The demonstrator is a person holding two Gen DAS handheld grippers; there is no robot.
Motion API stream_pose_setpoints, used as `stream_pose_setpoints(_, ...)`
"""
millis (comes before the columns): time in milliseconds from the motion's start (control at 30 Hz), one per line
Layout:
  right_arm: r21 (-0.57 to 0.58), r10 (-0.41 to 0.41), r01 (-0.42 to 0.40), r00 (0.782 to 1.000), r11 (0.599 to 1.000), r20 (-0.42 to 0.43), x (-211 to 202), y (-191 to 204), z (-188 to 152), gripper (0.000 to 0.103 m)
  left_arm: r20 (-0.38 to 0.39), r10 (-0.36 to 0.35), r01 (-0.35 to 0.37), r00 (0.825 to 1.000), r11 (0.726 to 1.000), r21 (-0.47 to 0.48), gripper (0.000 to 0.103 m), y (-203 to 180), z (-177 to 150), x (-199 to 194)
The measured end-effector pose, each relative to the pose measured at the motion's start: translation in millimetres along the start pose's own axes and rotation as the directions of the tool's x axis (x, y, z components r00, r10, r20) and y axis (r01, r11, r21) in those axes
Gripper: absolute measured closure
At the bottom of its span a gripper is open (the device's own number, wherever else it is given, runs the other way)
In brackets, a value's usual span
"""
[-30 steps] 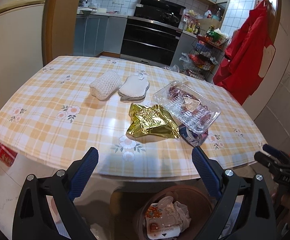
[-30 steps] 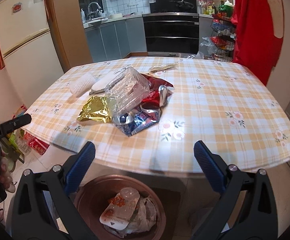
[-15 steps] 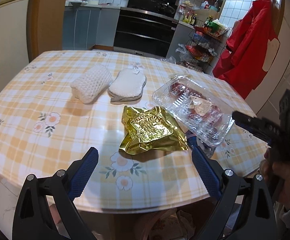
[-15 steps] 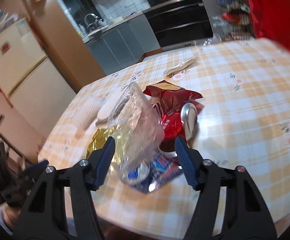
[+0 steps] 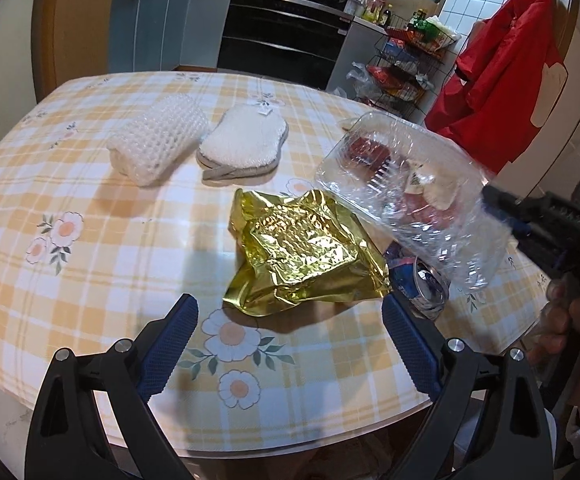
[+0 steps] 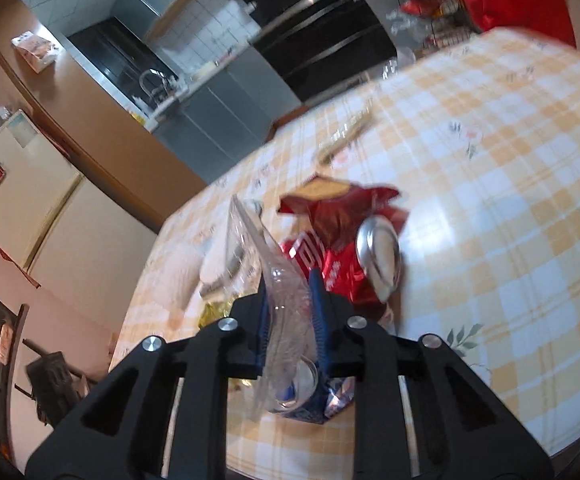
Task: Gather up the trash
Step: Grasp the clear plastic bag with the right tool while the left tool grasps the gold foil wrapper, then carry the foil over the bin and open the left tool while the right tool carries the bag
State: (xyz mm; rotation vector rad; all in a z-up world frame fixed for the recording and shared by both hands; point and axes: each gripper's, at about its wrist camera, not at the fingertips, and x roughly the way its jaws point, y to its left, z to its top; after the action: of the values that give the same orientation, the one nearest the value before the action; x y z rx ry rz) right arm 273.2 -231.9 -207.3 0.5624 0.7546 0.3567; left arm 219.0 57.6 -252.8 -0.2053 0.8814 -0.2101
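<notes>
**A:** What did the left wrist view show?

**B:** The left gripper [image 5: 288, 340] hung with its ribbed blue pads spread wide and nothing between them, above the near edge of the table [image 5: 90, 264], which wore a glossy yellow-checked floral cloth. Just ahead lay a crumpled gold foil wrapper [image 5: 302, 256], shiny and creased. Beside it on the right sat a clear plastic clamshell tray [image 5: 406, 196], thin and crinkly, tilted over a crushed blue can [image 5: 430, 284]. Farther back lay a white knobbly mesh sponge [image 5: 158, 144] and a flat oval white scrub pad [image 5: 246, 144], side by side.

**A:** And the right one?

**B:** It entered from the right as a blurred black shape at the tray's edge.

**A:** The right wrist view?

**B:** The right gripper [image 6: 290, 312] had its pads closed nearly together on the clear plastic clamshell tray [image 6: 278, 292], pinching the thin wall. A red foil snack bag [image 6: 330, 248] lay behind, a dented silver can [image 6: 382, 252] resting on it. The crushed blue can [image 6: 302, 392] sat on the cloth below the pads.
</notes>
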Motion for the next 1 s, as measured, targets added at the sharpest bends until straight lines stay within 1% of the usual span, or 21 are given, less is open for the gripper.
stream_pose_setpoints(167,-0.059,-0.019,0.026,0.994,0.998,0.111,-27.0,12.6,12.7,0.081,-0.026,-0.005,0.005,1.0,1.0,-0.002,0.012,-5.5,6.9,14.3)
stream_pose_setpoints(233,-0.092,-0.034,0.048,0.989,0.995,0.146,-36.2,17.0,17.4,0.081,-0.043,-0.004,0.003,0.999,1.0,-0.013,0.012,-8.6,11.3,21.8)
stream_pose_setpoints(300,-0.116,-0.042,0.061,0.986,0.991,0.163,-41.7,18.8,20.3,0.081,-0.059,0.01,-0.012,0.998,0.999,-0.035,0.011,-10.6,19.4,32.6)
stream_pose_setpoints(367,-0.123,-0.049,0.07,0.985,0.99,0.166,-42.6,15.8,22.3,0.081,-0.072,0.036,-0.04,0.997,0.997,-0.06,0.011,-12.7,28.2,42.5)
stream_pose_setpoints(400,-0.125,-0.052,0.073,0.985,0.989,0.163,-42.7,14.3,22.1,0.081,-0.084,0.051,-0.058,0.995,0.994,-0.089,0.011,-13.3,34.7,50.2)
stream_pose_setpoints(467,-0.123,-0.061,0.081,0.986,0.989,0.155,-43.2,10.0,21.0,0.081,-0.106,0.052,-0.066,0.993,0.99,-0.125,0.01,-13.1,42.4,60.7)
stream_pose_setpoints(567,-0.114,-0.071,0.089,0.986,0.99,0.15,-44.5,3.0,19.0,0.081,-0.136,0.081,-0.106,0.987,0.977,-0.185,0.01,-10.3,52.6,75.2)
stream_pose_setpoints(600,-0.111,-0.075,0.092,0.986,0.99,0.148,-45.2,-0.2,19.3,0.081,-0.144,0.099,-0.129,0.985,0.968,-0.216,0.01,-6.9,55.9,79.7)
stream_pose_setpoints(667,-0.109,-0.078,0.094,0.986,0.99,0.145,-46.4,-3.5,17.0,0.081,-0.161,0.129,-0.165,0.979,0.957,-0.24,0.009,-2.9,59.4,86.3)
stream_pose_setpoints(733,-0.108,-0.082,0.098,0.986,0.989,0.145,-47.3,-6.1,16.1,0.081,-0.18,0.16,-0.199,0.971,0.953,-0.226,0.009,-3.6,61.0,93.0)
stream_pose_setpoints(767,-0.106,-0.083,0.098,0.986,0.989,0.144,-47.8,-7.4,15.9,0.081,-0.181,0.175,-0.212,0.968,0.954,-0.21,0.008,-5.4,61.9,95.2)
stream_pose_setpoints(800,-0.105,-0.082,0.098,0.986,0.99,0.144,-48.8,-7.1,14.9,0.081,-0.182,0.205,-0.238,0.962,0.954,-0.181,0.008,-9.5,62.6,98.1)
stream_pose_setpoints(933,-0.108,-0.082,0.097,0.987,0.989,0.137,-50.7,-6.8,12.1,0.081,-0.172,0.263,-0.288,0.949,0.948,-0.137,0.006,-16.8,61.2,104.0)
stream_pose_setpoints(1000,-0.109,-0.082,0.097,0.987,0.989,0.135,-52.5,-5.0,10.6,0.081,-0.16,0.277,-0.297,0.948,0.947,-0.122,0.005,-19.1,60.2,104.8)
